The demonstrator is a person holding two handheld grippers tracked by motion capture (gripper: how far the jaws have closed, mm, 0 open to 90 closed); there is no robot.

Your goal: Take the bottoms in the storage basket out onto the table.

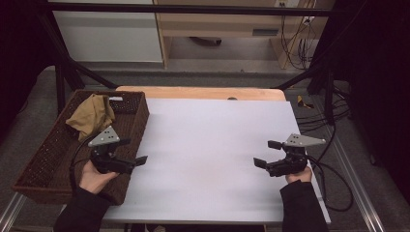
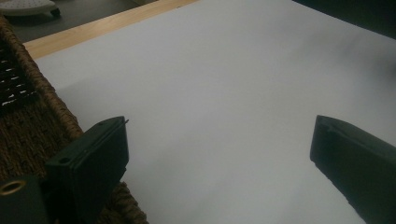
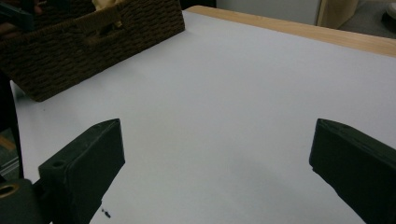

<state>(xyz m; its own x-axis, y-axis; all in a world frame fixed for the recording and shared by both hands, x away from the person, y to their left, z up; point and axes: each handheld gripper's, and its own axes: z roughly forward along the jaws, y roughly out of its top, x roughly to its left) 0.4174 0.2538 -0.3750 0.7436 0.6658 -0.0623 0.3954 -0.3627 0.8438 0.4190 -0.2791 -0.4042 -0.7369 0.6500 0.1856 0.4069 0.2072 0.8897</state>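
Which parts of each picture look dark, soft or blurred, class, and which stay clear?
High view: white table sheet bright and evenly lit, surroundings nearly black, wicker basket dim, tan cloth clear. Left gripper view: left claw near-black and soft-edged, basket weave blurred. Right gripper view: right claw equally dark, faint shadow on the sheet.

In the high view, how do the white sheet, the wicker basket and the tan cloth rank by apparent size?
1. white sheet, largest
2. wicker basket
3. tan cloth, smallest, lying in the basket's far end
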